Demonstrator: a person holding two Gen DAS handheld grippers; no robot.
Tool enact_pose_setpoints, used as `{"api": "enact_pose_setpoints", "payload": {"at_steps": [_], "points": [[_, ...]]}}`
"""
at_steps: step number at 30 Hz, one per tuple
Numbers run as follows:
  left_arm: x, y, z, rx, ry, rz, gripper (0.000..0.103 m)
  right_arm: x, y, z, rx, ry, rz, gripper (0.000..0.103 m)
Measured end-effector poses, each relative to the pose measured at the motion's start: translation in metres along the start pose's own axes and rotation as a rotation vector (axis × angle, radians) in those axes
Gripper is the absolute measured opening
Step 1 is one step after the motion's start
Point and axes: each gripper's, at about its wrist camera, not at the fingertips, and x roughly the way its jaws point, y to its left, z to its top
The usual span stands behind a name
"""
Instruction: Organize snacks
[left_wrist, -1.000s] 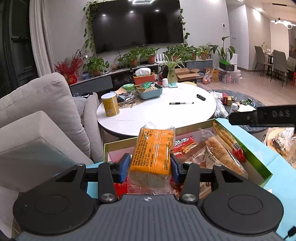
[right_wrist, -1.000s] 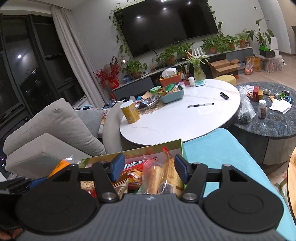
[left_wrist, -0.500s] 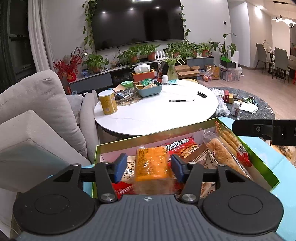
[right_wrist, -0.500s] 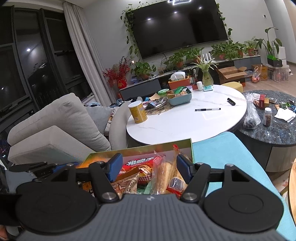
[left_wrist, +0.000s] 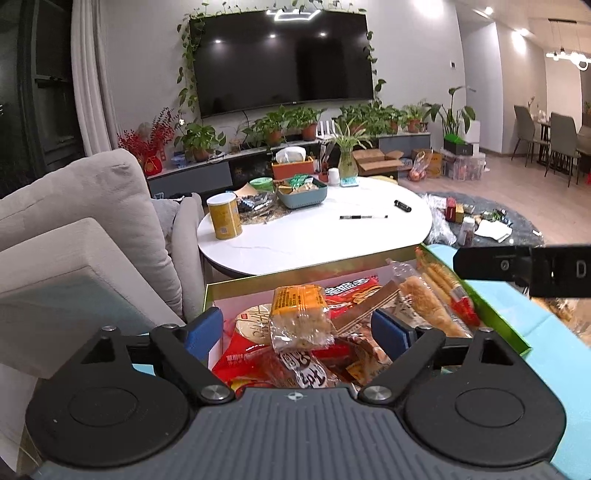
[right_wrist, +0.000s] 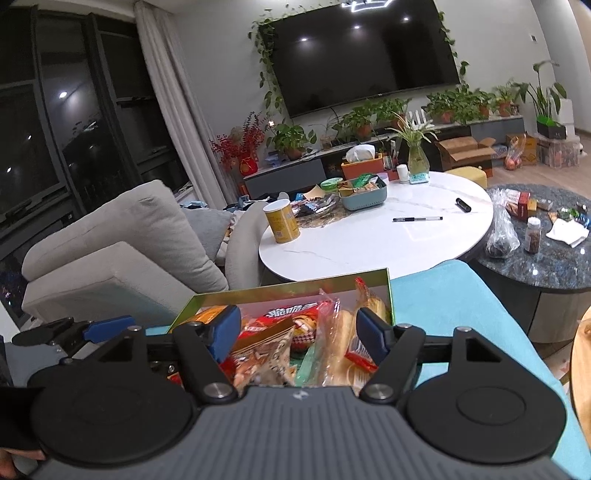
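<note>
Between my left gripper's (left_wrist: 297, 330) spread blue fingers (left_wrist: 204, 328), the orange-labelled bread packet (left_wrist: 300, 315) now lies free on the pile inside the green-rimmed snack box (left_wrist: 495, 325). One second ago those fingers clamped this packet and held it upright above the box; half a second ago it was lowered among the other snacks; now the fingers stand well apart, touching neither side of it. I judge this placement done, the packet resting tilted on the red wrappers (left_wrist: 354, 291) near the box's left end. My right gripper (right_wrist: 297, 334) hovers over the box's right end, its fingers likewise apart and holding nothing, with the long bread sticks (right_wrist: 345, 334) beneath them. My left hand is free for another snack, though no loose snack shows clearly in either view.
</note>
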Motion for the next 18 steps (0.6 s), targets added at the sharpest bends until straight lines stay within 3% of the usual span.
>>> {"api": "enact_pose_setpoints", "payload": {"at_steps": [6,9,18], "points": [[-0.036,0.0,-0.006,-0.009,-0.035,0.016,0.088,-0.031,0.012,-0.006,-0.026,-0.026,0.01,0.073],[-0.058,0.0,-0.011,-0.028,-0.055,0.025,0.102,-0.049,0.018,-0.009,-0.03,-0.039,0.012,0.073],[-0.126,-0.012,-0.026,-0.034,-0.097,0.043,0.103,-0.098,0.038,-0.026,-0.072,-0.052,-0.008,0.073]]}}
